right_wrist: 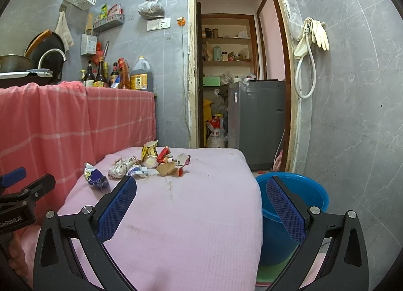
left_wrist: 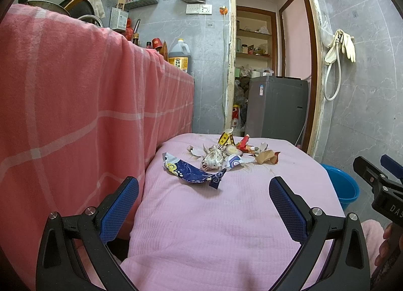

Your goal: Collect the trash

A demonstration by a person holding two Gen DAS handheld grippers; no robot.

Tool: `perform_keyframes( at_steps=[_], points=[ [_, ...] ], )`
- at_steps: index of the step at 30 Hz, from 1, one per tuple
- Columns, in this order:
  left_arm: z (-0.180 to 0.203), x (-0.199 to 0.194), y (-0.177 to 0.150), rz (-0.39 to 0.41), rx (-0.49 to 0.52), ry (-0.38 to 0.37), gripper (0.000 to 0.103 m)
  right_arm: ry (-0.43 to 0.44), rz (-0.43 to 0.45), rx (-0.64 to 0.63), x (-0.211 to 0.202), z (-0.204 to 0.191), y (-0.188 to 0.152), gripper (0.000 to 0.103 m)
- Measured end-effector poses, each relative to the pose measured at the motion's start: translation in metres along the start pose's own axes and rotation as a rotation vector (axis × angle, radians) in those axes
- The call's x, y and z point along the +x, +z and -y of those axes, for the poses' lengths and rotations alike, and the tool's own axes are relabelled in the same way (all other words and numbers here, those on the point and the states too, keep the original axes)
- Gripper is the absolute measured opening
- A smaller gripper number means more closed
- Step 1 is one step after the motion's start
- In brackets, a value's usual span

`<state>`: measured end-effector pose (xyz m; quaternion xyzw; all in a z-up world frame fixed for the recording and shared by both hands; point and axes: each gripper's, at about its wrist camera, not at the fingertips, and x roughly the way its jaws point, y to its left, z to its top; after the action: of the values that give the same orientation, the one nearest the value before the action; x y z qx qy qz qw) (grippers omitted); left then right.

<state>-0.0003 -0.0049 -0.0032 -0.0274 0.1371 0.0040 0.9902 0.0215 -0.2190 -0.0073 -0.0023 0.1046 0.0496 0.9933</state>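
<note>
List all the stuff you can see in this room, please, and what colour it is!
Crumpled wrappers and paper scraps: one pile, mixed blue, white, yellow, red and brown, on the far part of the pink cloth.
Pink cloth-covered table: one, pale pink, in front of both grippers.
Round plastic bucket: one, blue, on the floor right of the table.
Checked cloth: one, salmon pink, draped over the counter on the left.
Large oil jug: one, dark with yellow label, on the counter.
Grey appliance: one, grey, in the doorway.
Rubber gloves: pale yellow, hanging on the right wall.
Left gripper: black with blue pads, open.
Right gripper: black with blue pads, open.
</note>
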Motion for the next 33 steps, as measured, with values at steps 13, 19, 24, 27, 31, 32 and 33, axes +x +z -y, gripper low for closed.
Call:
perform_keyframes(
  at_steps=[13, 19, 24, 27, 31, 32, 33],
  points=[
    [-0.004, 0.007, -0.009, -0.004, 0.000, 0.002, 0.102, 0.001, -0.010, 0.001, 0.002, -0.001, 0.002, 0.103],
    [-0.002, 0.016, -0.006, -0.018, 0.005, 0.030, 0.102, 0.006, -0.015, 0.004, 0.008, -0.001, 0.007, 0.103],
    [-0.005, 0.036, 0.007, -0.060, -0.022, 0.030, 0.102, 0.034, -0.002, 0.011, 0.023, 0.008, 0.018, 0.103],
    [-0.012, 0.051, 0.015, -0.084, -0.072, 0.017, 0.102, 0.039, 0.004, 0.009, 0.036, 0.014, 0.026, 0.103],
    [-0.017, 0.076, 0.025, -0.143, -0.109, 0.018, 0.102, 0.071, 0.005, 0.015, 0.059, 0.019, 0.034, 0.103],
    [-0.018, 0.081, 0.026, -0.157, -0.112, 0.023, 0.102, 0.087, -0.004, 0.022, 0.068, 0.020, 0.037, 0.103],
    [-0.019, 0.088, 0.028, -0.177, -0.113, 0.033, 0.102, 0.100, -0.010, 0.028, 0.075, 0.021, 0.039, 0.103]
  ],
)
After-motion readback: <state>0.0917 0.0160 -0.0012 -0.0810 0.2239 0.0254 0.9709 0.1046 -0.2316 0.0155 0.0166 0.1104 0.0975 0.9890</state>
